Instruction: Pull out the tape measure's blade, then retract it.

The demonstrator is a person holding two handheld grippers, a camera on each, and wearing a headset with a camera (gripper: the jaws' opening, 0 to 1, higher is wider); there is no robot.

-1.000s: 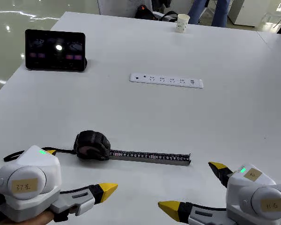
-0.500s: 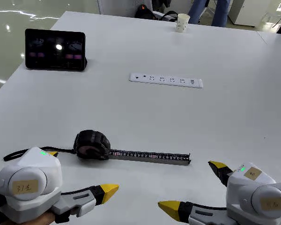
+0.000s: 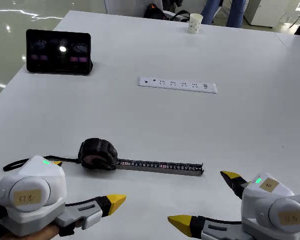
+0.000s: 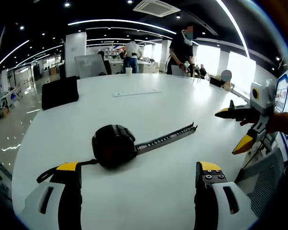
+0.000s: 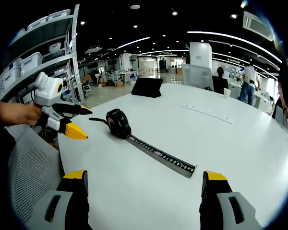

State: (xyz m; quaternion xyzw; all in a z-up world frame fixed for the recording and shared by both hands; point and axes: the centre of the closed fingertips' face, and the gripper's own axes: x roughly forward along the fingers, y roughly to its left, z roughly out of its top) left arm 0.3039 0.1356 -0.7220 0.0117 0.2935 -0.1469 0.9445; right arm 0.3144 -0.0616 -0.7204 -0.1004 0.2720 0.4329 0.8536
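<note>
Near the worktop's front edge, the black tape measure lies with its blade drawn out flat, my left gripper and right gripper both wide open and empty beside it; retracting looks next, so I'd grasp the tape measure first.

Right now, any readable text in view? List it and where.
"37" plus an unclear mark: sticker on left hand-held gripper.
Both stickers on right hand-held gripper: blurred.
Numerals on blade: too small.
Icons on tablet: blurred.
</note>
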